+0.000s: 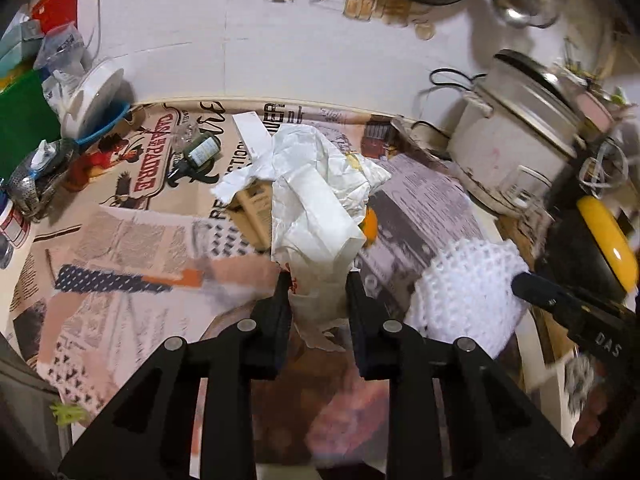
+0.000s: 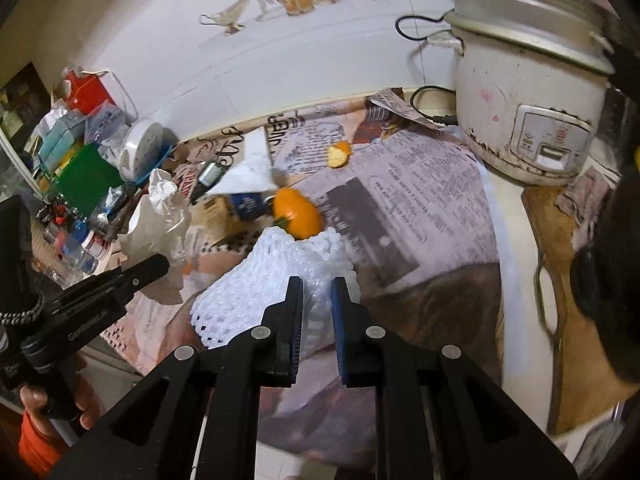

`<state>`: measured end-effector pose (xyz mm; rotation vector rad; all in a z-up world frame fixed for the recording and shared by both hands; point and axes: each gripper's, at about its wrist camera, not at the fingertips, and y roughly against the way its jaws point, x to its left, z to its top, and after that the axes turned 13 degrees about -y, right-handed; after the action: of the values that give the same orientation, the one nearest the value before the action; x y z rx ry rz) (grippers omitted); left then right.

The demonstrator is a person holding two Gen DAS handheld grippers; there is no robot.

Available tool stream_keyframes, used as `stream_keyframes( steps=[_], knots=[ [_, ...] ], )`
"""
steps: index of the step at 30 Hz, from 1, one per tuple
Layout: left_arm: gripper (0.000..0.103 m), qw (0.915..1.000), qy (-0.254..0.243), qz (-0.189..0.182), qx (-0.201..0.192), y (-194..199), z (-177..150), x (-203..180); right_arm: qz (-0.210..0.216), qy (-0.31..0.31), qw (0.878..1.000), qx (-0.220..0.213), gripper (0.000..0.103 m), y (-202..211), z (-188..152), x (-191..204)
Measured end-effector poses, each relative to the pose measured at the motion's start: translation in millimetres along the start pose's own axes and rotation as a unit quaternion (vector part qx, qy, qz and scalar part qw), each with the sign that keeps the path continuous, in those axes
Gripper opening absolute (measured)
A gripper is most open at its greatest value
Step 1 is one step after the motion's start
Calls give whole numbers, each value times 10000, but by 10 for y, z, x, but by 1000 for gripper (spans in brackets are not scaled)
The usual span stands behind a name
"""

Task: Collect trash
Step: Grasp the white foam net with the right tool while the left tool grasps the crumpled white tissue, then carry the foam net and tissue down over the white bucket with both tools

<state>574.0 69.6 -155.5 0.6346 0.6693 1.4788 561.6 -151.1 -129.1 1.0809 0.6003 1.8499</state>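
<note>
The left gripper (image 1: 318,280) is clamped on a crumpled white paper bag (image 1: 316,200) at the middle of its frame. The right gripper (image 2: 317,286) pinches white foam netting (image 2: 276,276) at center, just below an orange (image 2: 298,212) on the newspaper (image 2: 420,184).

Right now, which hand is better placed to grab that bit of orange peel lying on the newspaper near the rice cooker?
Probably right, though neither is free. The right claw holds the foam net; the left claw grips crumpled paper. The peel lies ahead of the right claw, by the rice cooker.
</note>
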Motion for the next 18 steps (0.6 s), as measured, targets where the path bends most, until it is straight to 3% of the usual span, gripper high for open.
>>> stream_keyframes(
  steps=[11, 18],
  knots=[
    [25, 9972, -714, -175, -168, 938, -1135, 383, -142, -299, 9974, -638, 13, 377, -1158, 714],
    [25, 9951, -922, -357, 93, 1276, -1640, 460, -292, -526, 9972, -438, 13, 561, -1742, 927]
  ],
)
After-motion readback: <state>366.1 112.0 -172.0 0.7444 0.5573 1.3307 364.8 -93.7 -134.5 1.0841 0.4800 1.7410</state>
